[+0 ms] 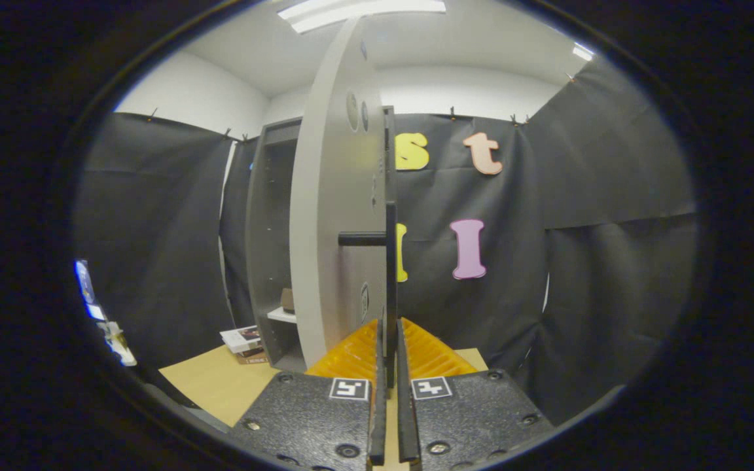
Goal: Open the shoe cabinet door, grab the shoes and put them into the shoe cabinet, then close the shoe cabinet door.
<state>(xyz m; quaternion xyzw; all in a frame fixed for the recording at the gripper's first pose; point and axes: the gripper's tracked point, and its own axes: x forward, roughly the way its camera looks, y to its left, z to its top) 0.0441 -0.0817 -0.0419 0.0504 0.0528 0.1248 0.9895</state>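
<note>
The hand-held gripper (pixel 390 366) is pointing straight at the edge of the open cabinet door (pixel 334 216), and its two fingers (pixel 377 399) are pressed nearly together with only a thin slit between them. The dark vertical edge strip of the door runs down into that slit, so the fingers look to be pinching the door's edge, though I cannot tell for sure that both press on it.

The door stands swung out toward the hand-held gripper, seen almost edge-on, its pale inner face turned to the left. A short dark handle (pixel 362 239) sticks out sideways from the door about halfway up, above the fingers.

Behind the door, to its left, stands the shoe cabinet (pixel 271 248), grey and tall, its front open. Inside, on a low shelf (pixel 282 315), sits a small brownish thing (pixel 287 299); it is too small to tell what it is.

The cabinet rests on a tan worktop (pixel 220 383). Just left of the cabinet's foot lies a small stack of books (pixel 244 343). Under the fingers, close to the base of the door, a yellow ribbed part (pixel 432 356) spreads out on both sides.
</note>
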